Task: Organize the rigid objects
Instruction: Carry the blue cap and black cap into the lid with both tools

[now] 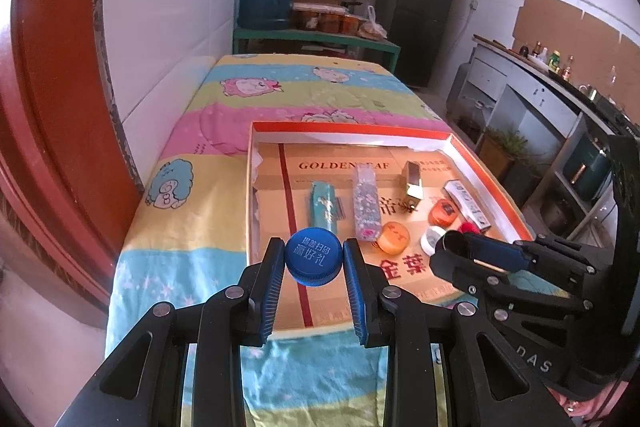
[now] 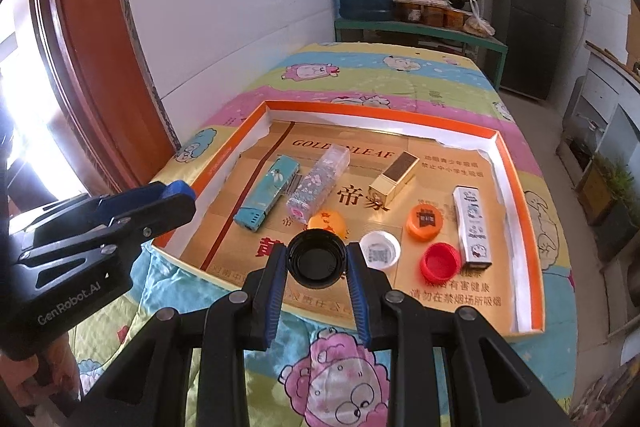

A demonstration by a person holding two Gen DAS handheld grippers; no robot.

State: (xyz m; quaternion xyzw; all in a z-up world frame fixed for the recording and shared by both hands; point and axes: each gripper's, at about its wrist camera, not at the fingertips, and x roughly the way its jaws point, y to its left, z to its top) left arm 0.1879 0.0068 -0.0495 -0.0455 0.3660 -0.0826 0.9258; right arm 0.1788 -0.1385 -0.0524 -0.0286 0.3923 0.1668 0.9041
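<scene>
The left hand-held gripper [image 1: 314,263] was clenched on a round blue plastic bottle cap [image 1: 313,256], printed top up, its ribbed rim pinched between the two blue pads. The right hand-held gripper [image 2: 316,265] gripped a round black plastic bottle cap [image 2: 316,258] the same way, but with the hollow underside facing up. Both caps hung above the near edge of a shallow orange-rimmed cardboard tray [image 2: 516,163] lying on a tabletop covered with a cartoon-print striped cloth [image 2: 360,75]; neither touched the tray floor.

Inside the tray, the long pieces lay toward the far side: a teal lighter [image 2: 266,191], a clear floral-patterned stick case [image 2: 318,179], a gold rectangular box [image 2: 394,177] and a white printed box [image 2: 474,225]. Nearer the grippers sat loose caps: two orange ones [image 2: 424,222] [image 2: 329,221], a white one [image 2: 380,250] and a red one [image 2: 440,261], each resting apart from its neighbours.

Gripping across the rims probably kept the caps level and easy to set down. Judging by the layout, the held caps seemed meant for the near row of caps, sorted by kind.
</scene>
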